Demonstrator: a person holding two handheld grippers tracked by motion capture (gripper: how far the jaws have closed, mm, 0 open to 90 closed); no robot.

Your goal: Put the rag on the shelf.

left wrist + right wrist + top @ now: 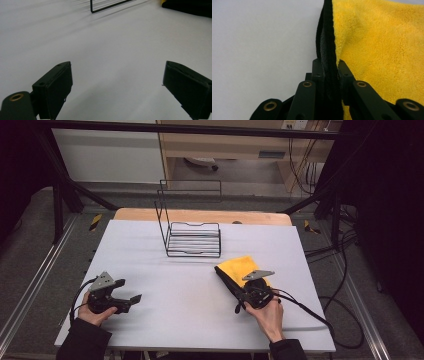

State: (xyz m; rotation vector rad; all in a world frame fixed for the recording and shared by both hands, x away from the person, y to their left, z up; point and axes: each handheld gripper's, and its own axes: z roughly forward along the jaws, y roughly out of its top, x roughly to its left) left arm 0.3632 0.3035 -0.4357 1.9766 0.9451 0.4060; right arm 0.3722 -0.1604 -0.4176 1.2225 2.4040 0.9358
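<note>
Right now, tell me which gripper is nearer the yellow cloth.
Right. The right gripper is clamped on the yellow cloth at its black edge; the left gripper rests open, far across the table.

Lab or test rig, not a home. White work table [150, 270] inside a black metal frame [60, 185], floor rails [30, 285] to its left, yellow-black hazard tape [95, 221] at the far corners, loose black cables [345, 270] on grey floor at right.

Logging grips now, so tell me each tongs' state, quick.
Left tongs: open, empty.
Right tongs: closed on the yellow-and-black cloth's edge.
</note>
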